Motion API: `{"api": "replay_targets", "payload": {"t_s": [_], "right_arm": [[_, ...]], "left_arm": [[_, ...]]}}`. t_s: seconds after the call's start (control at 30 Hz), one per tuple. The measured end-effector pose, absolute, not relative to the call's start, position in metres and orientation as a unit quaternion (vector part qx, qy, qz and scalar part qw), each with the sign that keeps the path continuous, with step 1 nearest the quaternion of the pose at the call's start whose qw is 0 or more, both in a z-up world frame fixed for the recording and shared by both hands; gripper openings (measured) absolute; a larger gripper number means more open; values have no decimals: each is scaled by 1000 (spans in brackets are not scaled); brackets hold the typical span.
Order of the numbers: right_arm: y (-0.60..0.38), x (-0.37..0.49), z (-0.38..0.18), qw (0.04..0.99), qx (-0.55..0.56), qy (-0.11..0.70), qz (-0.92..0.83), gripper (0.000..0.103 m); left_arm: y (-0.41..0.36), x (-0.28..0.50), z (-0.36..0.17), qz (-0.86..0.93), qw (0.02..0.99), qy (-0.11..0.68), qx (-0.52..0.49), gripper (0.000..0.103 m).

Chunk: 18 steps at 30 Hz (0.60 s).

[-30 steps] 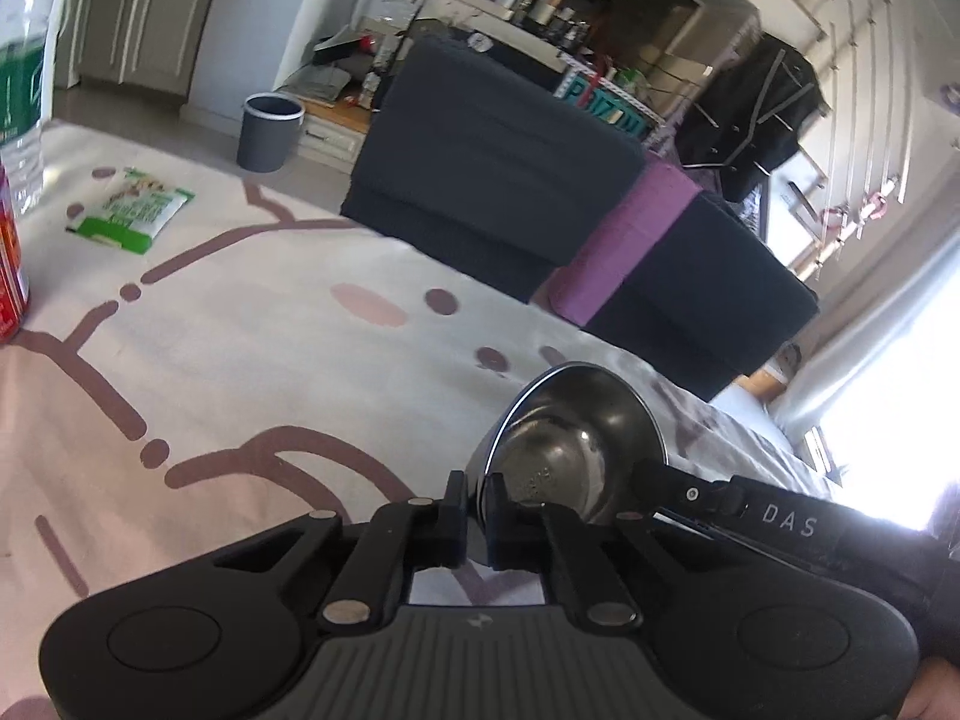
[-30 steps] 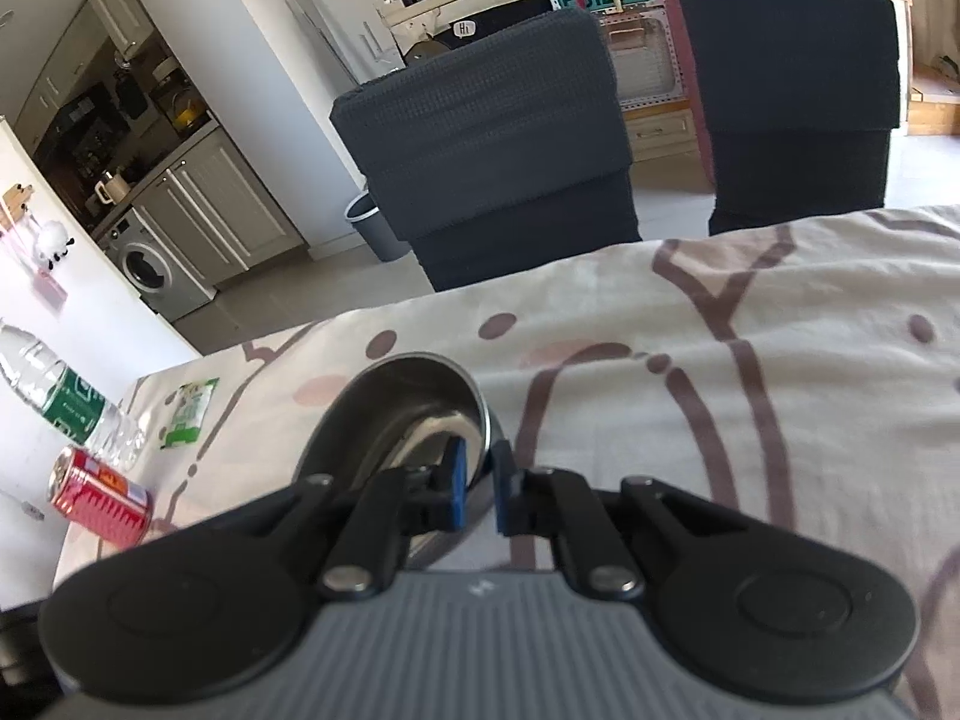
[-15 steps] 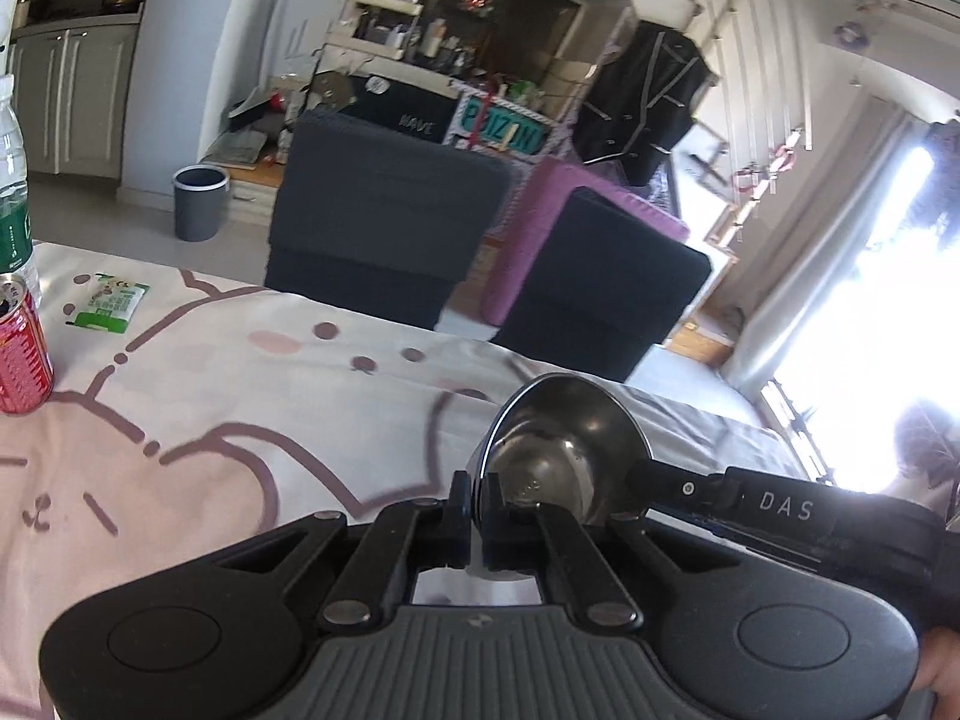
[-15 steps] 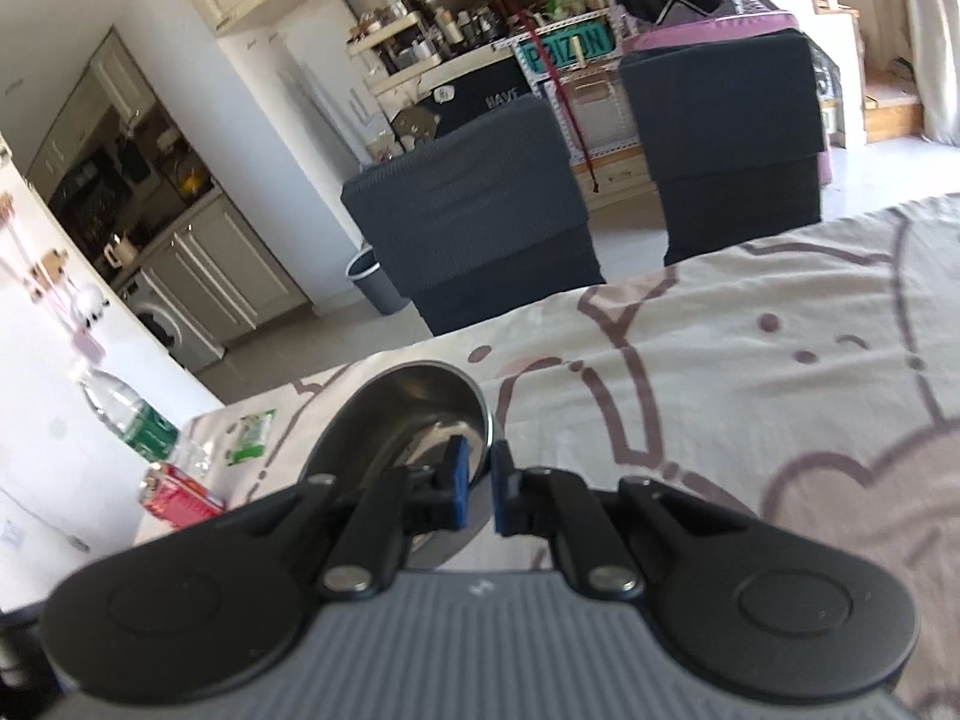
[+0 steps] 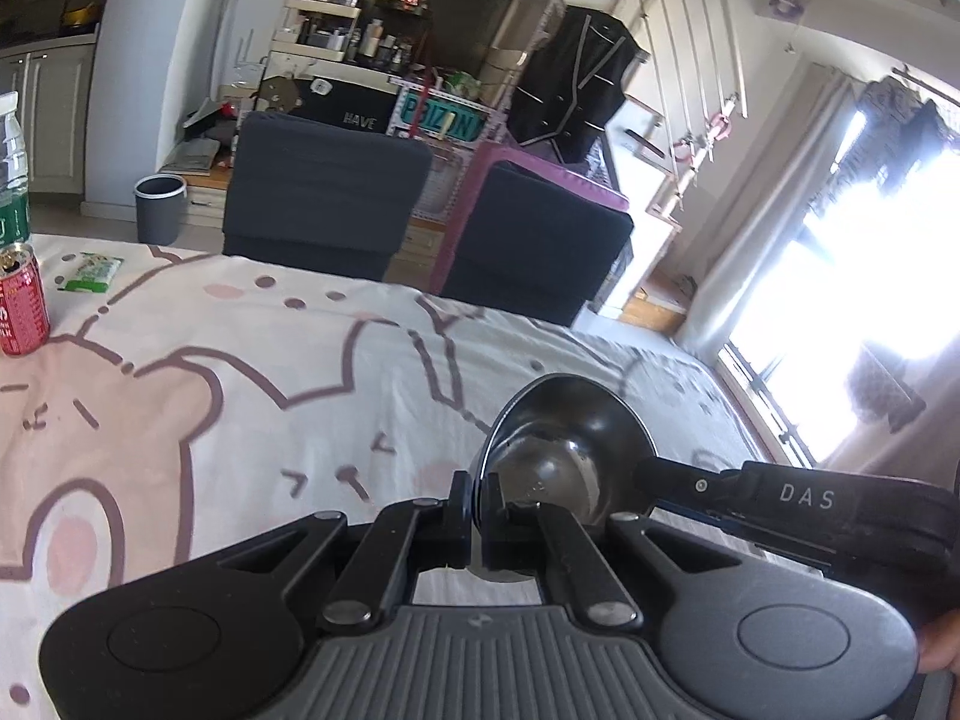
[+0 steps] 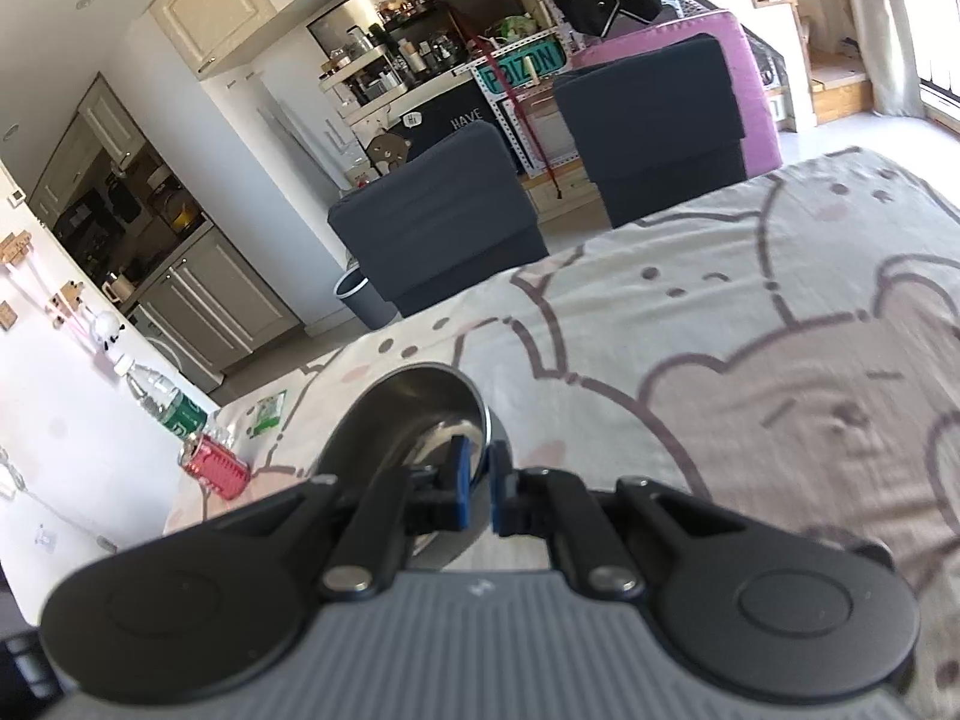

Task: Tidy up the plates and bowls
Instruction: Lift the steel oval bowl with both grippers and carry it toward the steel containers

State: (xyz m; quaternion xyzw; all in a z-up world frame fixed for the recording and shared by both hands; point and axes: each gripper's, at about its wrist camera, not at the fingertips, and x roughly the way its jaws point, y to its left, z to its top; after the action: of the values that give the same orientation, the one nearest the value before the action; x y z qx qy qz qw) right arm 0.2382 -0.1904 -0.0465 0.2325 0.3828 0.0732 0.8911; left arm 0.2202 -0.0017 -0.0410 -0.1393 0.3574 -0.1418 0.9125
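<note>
A shiny steel bowl (image 5: 561, 450) is held in the air over the table by both grippers. My left gripper (image 5: 478, 501) is shut on the bowl's left rim. My right gripper (image 6: 477, 480) is shut on the opposite rim of the same bowl (image 6: 408, 414). The right gripper's black body marked DAS (image 5: 798, 501) reaches in from the right in the left wrist view. The bowl's underside is hidden. No plates are in view.
The table carries a cloth with pink bear drawings (image 5: 210, 396). At its far left stand a red can (image 5: 21, 309), a water bottle (image 5: 9, 168) and a green packet (image 5: 93, 270). Two dark chairs (image 5: 324, 192) stand behind the far edge.
Both grippers have lifted with the bowl and tilted up, so more of the table and room shows. The grip on the bowl is unchanged.
</note>
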Motion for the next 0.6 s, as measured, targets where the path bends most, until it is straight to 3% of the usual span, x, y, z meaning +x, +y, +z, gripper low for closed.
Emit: {"api": "replay_targets", "payload": {"t_s": [0.6], "right_arm": [[-244, 175, -51, 884, 255, 392, 17, 8]], "left_arm": [[-66, 196, -59, -207, 892, 384, -118, 2]]}}
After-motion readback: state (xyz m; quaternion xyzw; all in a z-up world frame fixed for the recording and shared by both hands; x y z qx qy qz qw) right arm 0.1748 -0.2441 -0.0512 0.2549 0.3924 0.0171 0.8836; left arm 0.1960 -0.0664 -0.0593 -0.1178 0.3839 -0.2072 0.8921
